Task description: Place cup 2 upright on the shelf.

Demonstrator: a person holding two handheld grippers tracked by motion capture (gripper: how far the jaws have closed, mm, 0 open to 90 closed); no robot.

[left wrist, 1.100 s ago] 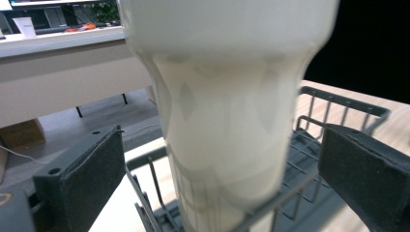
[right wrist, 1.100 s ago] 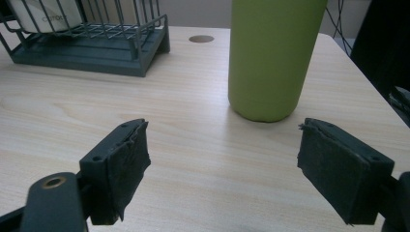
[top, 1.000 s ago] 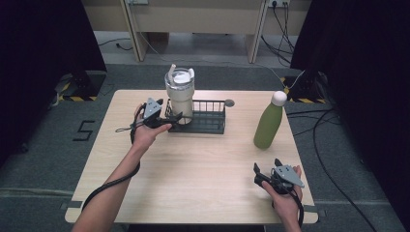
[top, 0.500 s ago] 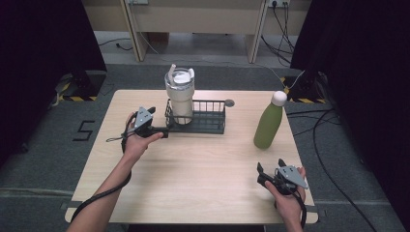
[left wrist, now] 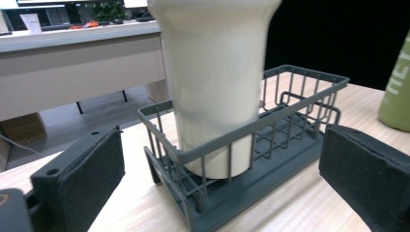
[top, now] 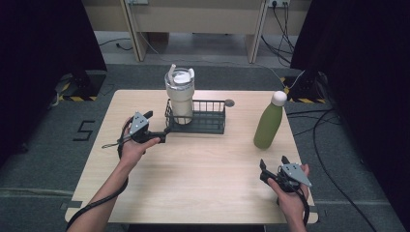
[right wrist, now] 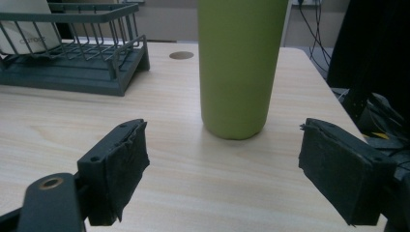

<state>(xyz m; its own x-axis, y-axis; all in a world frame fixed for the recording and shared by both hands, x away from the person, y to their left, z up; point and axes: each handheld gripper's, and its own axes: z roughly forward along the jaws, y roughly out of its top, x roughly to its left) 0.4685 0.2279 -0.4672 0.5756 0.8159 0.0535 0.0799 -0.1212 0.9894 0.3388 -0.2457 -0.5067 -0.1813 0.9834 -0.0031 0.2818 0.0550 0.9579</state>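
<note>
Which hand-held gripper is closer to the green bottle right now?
Right. The right hand-held gripper sits just in front of the green bottle, jaws open toward it; the left hand-held gripper is across the table by the rack.

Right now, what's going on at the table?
A person holds a gripper in each hand. The left gripper is open beside the wire basket, where the cream tumbler stands. The right gripper, jaws just opening with nothing between them, faces the green bottle upright on the table.

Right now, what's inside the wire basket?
A cream tumbler stands upright in the left end of the wire basket; the remainder holds nothing. The tumbler's base is partly screened by the wires.
</note>
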